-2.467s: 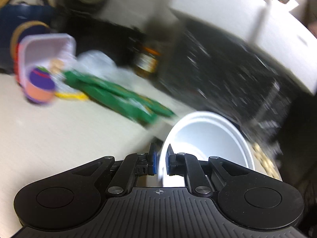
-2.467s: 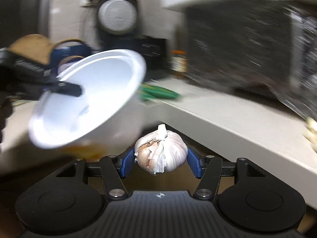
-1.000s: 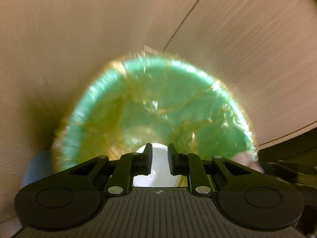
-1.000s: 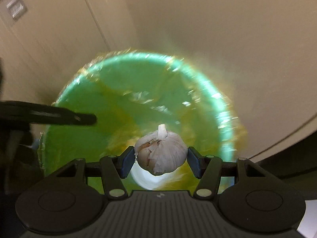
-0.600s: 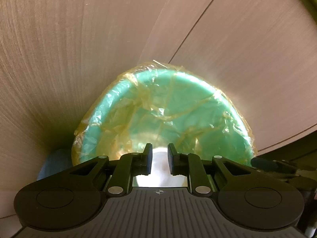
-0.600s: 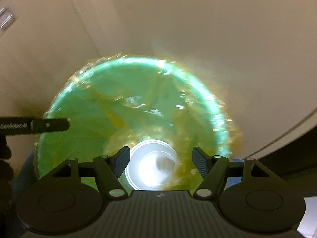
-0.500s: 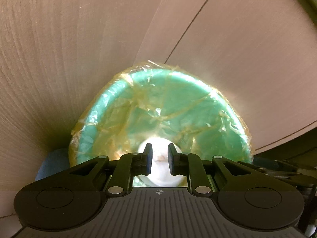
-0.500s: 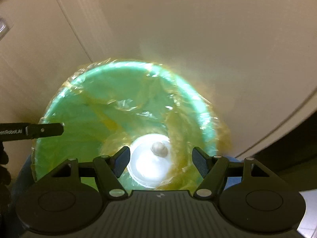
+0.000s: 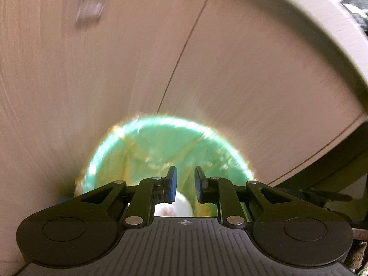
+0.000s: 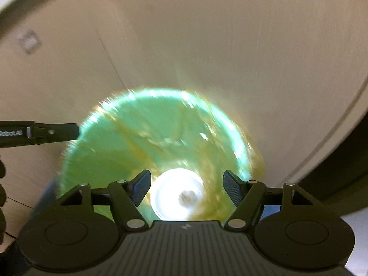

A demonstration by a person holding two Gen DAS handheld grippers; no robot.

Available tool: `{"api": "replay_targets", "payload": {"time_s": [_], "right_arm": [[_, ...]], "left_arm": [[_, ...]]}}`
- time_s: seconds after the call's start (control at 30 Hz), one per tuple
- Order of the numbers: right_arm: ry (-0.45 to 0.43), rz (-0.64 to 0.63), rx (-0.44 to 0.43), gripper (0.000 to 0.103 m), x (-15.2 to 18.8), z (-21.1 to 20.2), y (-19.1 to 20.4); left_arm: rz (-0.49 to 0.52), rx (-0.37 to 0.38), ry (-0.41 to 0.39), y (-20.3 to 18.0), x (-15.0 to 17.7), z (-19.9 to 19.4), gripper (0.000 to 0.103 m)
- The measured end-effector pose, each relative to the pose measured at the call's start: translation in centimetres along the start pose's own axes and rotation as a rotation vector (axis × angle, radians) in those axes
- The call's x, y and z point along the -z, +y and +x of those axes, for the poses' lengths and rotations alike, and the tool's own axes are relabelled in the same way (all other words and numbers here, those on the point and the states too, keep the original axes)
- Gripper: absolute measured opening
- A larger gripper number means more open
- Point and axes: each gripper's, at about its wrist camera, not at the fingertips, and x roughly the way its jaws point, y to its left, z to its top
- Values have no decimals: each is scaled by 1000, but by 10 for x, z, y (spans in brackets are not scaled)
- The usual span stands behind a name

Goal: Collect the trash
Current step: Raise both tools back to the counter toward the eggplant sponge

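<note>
A green trash bin (image 9: 161, 147) lined with a clear yellowish bag stands on the floor below both grippers; it also shows in the right wrist view (image 10: 128, 138). A white bowl (image 10: 177, 193) lies at its bottom with a garlic bulb (image 10: 187, 196) inside it. The bowl (image 9: 181, 204) also shows in the left wrist view between the fingers. My left gripper (image 9: 185, 185) is open a little and empty above the bin. My right gripper (image 10: 186, 187) is wide open and empty above the bin. The left gripper's finger (image 10: 53, 132) reaches in from the left.
Beige cabinet doors (image 9: 253, 80) rise behind the bin, with a seam between them. A counter edge (image 9: 333, 7) runs along the top right. The view is blurred by motion.
My right gripper opened and the garlic fell into the white bowl in the bin. My left gripper, earlier shut on the bowl, released it. Both grippers have risen away from the bin.
</note>
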Motion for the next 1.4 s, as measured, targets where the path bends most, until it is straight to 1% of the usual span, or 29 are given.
{"api": "replay_targets", "payload": {"time_s": [0.13, 0.2, 0.33, 0.37, 0.47, 0.5, 0.57, 0.6, 0.67, 0.73, 0.8, 0.87, 0.9, 0.97, 1.03, 1.1, 1.17, 1.2, 1.27, 1.33, 1.4], "right_arm": [[-106, -72, -5, 70, -20, -33, 18], [-171, -105, -8, 73, -32, -52, 26], [-278, -160, -10, 74, -61, -88, 43], [-299, -167, -20, 74, -71, -97, 45], [-385, -181, -55, 74, -104, -135, 54], [-424, -185, -76, 76, -117, -150, 56], [-471, -175, -112, 80, -139, -173, 59], [-485, -162, -130, 82, -151, -181, 61], [-485, -126, -163, 82, -176, -192, 65], [-463, -104, -197, 82, -199, -198, 71], [-469, -132, -209, 82, -215, -201, 83], [-497, -178, -168, 82, -227, -201, 101], [-503, -204, -145, 82, -234, -200, 108], [-490, -242, -141, 82, -246, -194, 120], [-463, -266, -176, 83, -262, -184, 131], [-450, -285, -219, 87, -276, -175, 141], [-450, -306, -247, 88, -291, -158, 157], [-439, -318, -247, 88, -297, -149, 167], [-421, -344, -242, 88, -313, -128, 187], [-393, -316, -237, 88, -324, -112, 201], [-347, -281, -309, 88, -329, -102, 210]], "left_arm": [[65, -8, -78, -23, -15, -35, 19], [93, -11, -110, -33, -23, -52, 19], [137, 7, -167, -48, -41, -88, 19], [148, 9, -190, -52, -46, -101, 19], [175, 6, -293, -63, -69, -147, 19], [179, 3, -329, -66, -77, -165, 19], [182, 3, -385, -73, -94, -197, 19], [178, 9, -393, -79, -101, -208, 19], [146, 35, -386, -82, -120, -227, 19], [131, 22, -395, -78, -134, -242, 19], [142, -49, -441, -72, -149, -257, 19], [133, -140, -504, -56, -161, -271, 19], [108, -188, -534, -44, -167, -278, 19], [46, -241, -550, -26, -171, -286, 19], [-34, -257, -550, -5, -168, -289, 19], [-94, -241, -555, 15, -158, -285, 19], [-144, -229, -563, 31, -151, -278, 19], [-159, -235, -568, 38, -148, -274, 19], [-178, -276, -586, 51, -144, -272, 19], [-175, -308, -615, 63, -138, -275, 19], [-159, -331, -650, 70, -134, -280, 19]]}}
